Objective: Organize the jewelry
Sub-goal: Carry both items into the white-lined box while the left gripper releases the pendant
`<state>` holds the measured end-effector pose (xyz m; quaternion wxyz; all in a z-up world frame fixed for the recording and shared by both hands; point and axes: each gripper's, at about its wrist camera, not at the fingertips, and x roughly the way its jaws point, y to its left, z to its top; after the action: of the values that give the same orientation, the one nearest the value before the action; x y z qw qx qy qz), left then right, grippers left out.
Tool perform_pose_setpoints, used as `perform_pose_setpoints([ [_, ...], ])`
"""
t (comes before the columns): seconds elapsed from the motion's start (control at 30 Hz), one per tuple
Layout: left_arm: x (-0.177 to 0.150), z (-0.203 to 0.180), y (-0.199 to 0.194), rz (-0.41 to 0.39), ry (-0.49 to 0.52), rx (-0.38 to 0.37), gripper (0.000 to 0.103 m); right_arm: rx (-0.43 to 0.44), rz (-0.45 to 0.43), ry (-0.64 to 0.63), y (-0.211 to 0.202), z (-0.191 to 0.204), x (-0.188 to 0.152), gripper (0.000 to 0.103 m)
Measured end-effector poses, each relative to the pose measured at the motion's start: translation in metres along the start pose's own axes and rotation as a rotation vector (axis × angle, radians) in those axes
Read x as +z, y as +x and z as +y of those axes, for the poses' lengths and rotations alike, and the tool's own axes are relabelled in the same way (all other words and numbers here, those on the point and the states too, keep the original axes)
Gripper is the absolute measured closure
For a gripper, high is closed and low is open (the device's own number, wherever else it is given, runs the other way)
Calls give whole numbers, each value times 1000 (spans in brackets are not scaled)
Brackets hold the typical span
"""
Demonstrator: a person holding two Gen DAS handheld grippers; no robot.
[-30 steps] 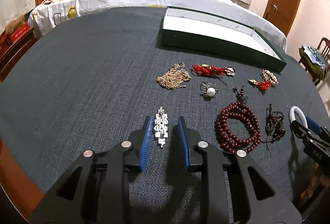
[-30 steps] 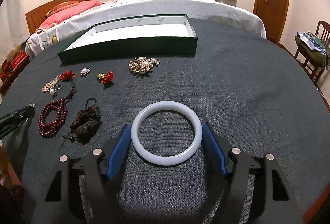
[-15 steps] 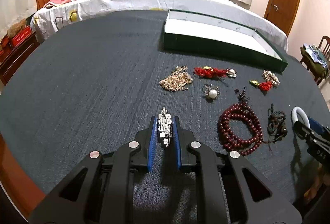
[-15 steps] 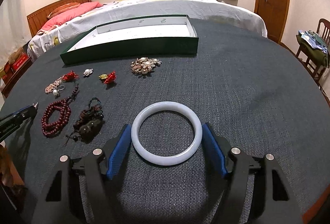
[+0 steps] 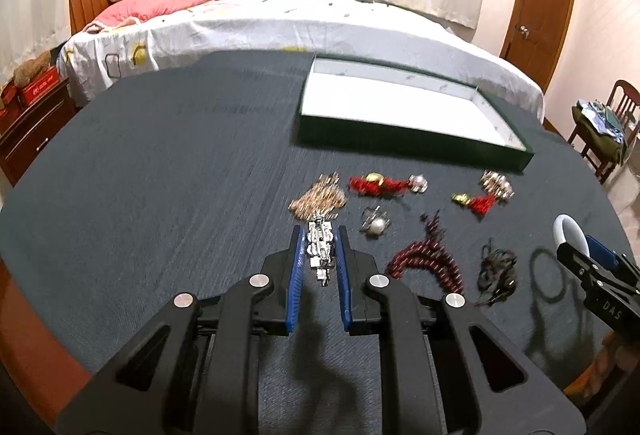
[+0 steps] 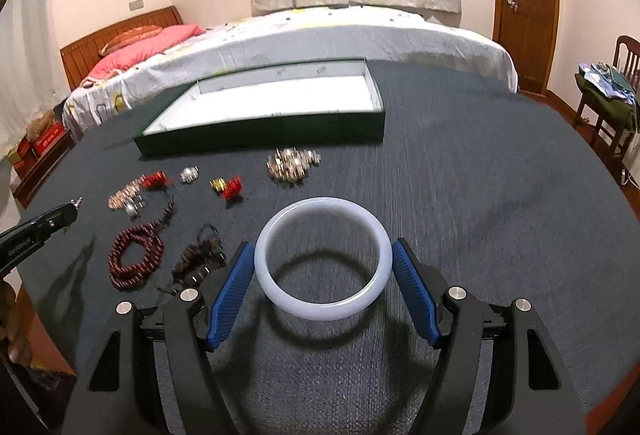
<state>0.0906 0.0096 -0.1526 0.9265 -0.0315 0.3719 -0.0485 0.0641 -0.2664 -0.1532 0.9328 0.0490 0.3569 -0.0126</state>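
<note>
Left wrist view: my left gripper (image 5: pixel 318 247) pinches the silver brooch (image 5: pixel 319 250) above the table; my right gripper (image 6: pixel 323 277) clasps the white bangle (image 6: pixel 323 259). I fear it slipping, since the smooth ring offers little grip.

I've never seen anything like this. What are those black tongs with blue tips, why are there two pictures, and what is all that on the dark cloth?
There is no robot here. A person holds a grasping tool in each hand, and each tool carries a camera that looks out along its two blue-padded fingers. So one picture is taken from the left tool, the other from the right tool.

The left tool is shut on a silver brooch. The right tool grips a white bangle, which casts a shadow on the cloth below, so it seems to be lifted.

More jewelry lies on the dark tablecloth: a dark red bead string, red tassels, a pearl piece, a gold chain. Behind stands an open green box, white inside, with nothing in it.
</note>
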Motion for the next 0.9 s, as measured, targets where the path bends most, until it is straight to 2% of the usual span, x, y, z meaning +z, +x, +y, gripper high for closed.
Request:
perform_pose_setpoints([
  [0.2, 25, -19, 0, -22, 15, -40, 88, 15, -59, -6, -7, 0, 29, 35],
  [0.47, 72, -45, 21, -57, 47, -84, 88, 26, -114, -23, 15, 0, 77, 35],
  [0.77, 133, -76, 89, -43, 53, -124, 88, 24, -119, -39, 69, 1, 128, 35],
  [0.9, 144, -89, 128, -15, 71, -118, 87, 31, -77, -53, 104, 4, 138, 35],
])
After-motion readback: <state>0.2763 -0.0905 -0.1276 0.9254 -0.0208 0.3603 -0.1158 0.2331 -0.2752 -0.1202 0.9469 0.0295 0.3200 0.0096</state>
